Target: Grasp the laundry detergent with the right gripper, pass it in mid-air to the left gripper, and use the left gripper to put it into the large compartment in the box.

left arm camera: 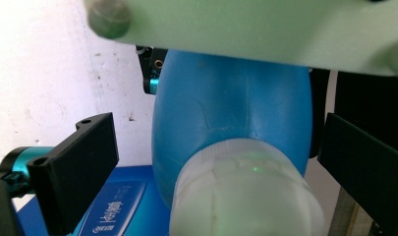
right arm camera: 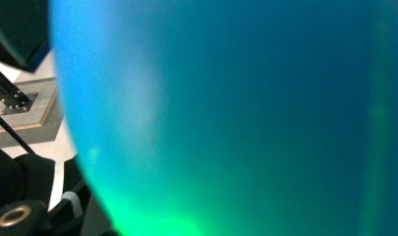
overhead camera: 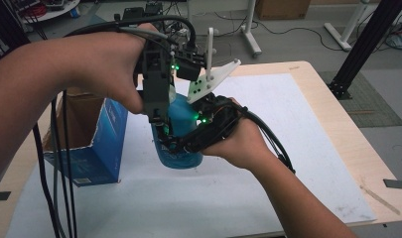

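Blue plastic sits at the centre of your work — the bottle [overhead camera: 181,134] stands upright on the white sheet [overhead camera: 268,163], just beside the open blue carton [overhead camera: 97,144] at its left. To the right the sheet lies bare out to the table's wooden rim [overhead camera: 337,129], so you have room on that side. Your left gripper [left arm camera: 211,162] comes down from above with its jaws spread either side of the bottle's white cap [left arm camera: 245,191], not touching it. Your right gripper [overhead camera: 188,136] reaches in level from the right and pinches the bottle's body. Whether the carton holds anything, I cannot tell.
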A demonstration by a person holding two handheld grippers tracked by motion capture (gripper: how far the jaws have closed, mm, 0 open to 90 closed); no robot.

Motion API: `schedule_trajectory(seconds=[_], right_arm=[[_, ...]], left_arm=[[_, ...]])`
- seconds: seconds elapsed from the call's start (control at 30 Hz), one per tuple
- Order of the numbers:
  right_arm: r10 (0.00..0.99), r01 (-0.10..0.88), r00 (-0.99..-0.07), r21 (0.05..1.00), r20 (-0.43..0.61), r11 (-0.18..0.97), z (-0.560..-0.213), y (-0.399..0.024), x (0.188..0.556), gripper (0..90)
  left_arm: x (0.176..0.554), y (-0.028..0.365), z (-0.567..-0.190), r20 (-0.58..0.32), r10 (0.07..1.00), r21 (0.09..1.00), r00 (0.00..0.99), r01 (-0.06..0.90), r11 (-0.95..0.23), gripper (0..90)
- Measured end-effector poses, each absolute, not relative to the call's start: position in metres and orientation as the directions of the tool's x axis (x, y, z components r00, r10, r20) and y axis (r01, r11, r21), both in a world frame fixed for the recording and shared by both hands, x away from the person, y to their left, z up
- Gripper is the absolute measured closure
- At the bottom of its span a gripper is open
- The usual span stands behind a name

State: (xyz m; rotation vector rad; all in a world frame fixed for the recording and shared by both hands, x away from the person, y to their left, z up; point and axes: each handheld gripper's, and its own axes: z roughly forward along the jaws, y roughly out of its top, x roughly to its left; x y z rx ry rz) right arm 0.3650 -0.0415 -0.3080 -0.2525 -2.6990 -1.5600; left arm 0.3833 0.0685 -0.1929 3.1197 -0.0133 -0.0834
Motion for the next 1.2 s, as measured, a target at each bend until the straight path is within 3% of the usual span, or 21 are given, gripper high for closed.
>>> schedule_trajectory(seconds=[0.77, 1.2], right_arm=[[0.146, 0.165, -0.984, 0.861, 0.106, 0.480, -0.3062, -0.0427, 0.3640, 46.7], [0.140, 0.149, -0.986, 0.867, 0.093, 0.475, -0.3074, -0.0428, 0.3667, 46.7]], left_arm=[[0.3857, 0.0645, -0.1964, -0.046, -0.019, 0.007, 0.999, -0.019, -1.000, 25.1], [0.3876, 0.0635, -0.1975, -0.047, -0.017, 0.000, 0.999, -0.017, -1.000, 28.8]])
